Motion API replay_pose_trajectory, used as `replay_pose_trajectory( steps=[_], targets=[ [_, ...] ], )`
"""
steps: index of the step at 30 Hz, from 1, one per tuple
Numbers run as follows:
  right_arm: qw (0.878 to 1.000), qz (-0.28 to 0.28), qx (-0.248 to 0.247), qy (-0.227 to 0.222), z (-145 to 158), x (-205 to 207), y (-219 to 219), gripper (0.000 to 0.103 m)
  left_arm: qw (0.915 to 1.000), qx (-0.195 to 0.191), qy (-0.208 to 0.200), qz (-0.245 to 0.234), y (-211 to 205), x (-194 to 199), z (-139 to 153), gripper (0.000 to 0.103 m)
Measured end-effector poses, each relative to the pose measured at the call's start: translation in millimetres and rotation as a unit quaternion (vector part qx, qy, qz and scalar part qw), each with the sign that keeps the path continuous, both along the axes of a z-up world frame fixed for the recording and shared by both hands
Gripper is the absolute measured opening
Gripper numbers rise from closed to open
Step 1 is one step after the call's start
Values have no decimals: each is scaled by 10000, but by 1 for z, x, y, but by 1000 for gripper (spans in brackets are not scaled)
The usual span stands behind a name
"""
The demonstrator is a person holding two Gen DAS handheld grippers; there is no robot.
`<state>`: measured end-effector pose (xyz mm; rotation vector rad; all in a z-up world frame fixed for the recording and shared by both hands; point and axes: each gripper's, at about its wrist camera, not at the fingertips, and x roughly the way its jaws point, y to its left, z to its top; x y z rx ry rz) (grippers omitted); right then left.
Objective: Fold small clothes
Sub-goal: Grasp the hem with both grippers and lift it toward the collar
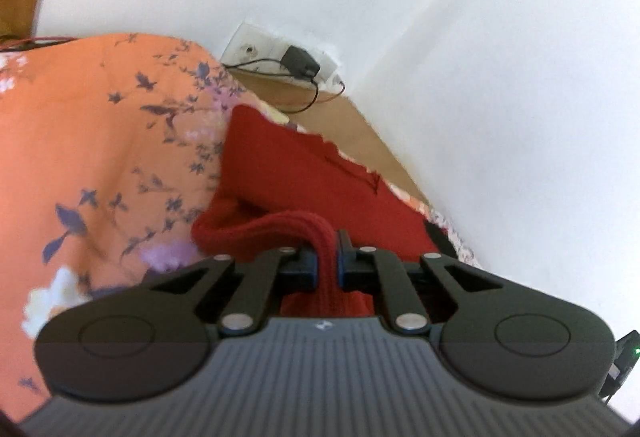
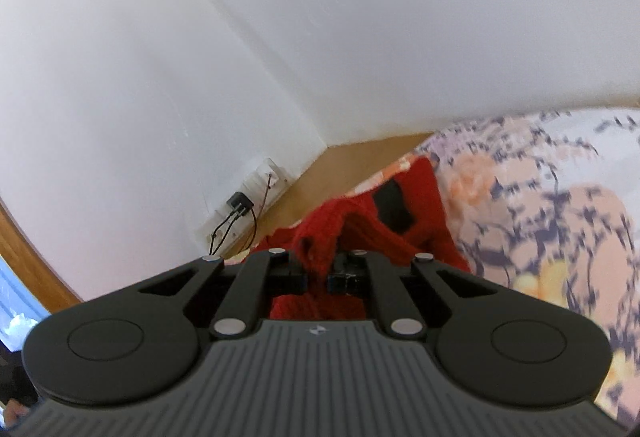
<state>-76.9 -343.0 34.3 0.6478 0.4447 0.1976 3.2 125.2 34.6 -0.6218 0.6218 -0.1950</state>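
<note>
Garment: red knitted small garment (image 1: 304, 173), lifted over the orange floral bedspread (image 1: 100, 157).
Left claw (image 1: 329, 261): clamped on a ribbed red edge.
Right claw (image 2: 318, 277): pinching bunched red knit.
Progress: early, by my reading; no neat fold visible, folding left.

We see a red garment (image 1: 288, 173) of ribbed, matt knit cloth, a floral bedcover (image 1: 100, 157) of smooth printed fabric; grippers (image 1: 326, 257) of matt black plastic with shiny metal pins, a smooth wood floor (image 2: 320, 173), a matt white plastered wall (image 2: 160, 57)
</note>
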Motion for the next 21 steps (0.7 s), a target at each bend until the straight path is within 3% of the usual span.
replay_pose_trajectory(
  steps=[11,21],
  targets=[
    [9989,229,-289,-280,19,74,-5,7,9980,131,-128,597,1,50,9,10],
    [9976,216,-535,-374,6,150,-19,7,9897,776,-202,1184,-7,112,7,10]
  ],
)
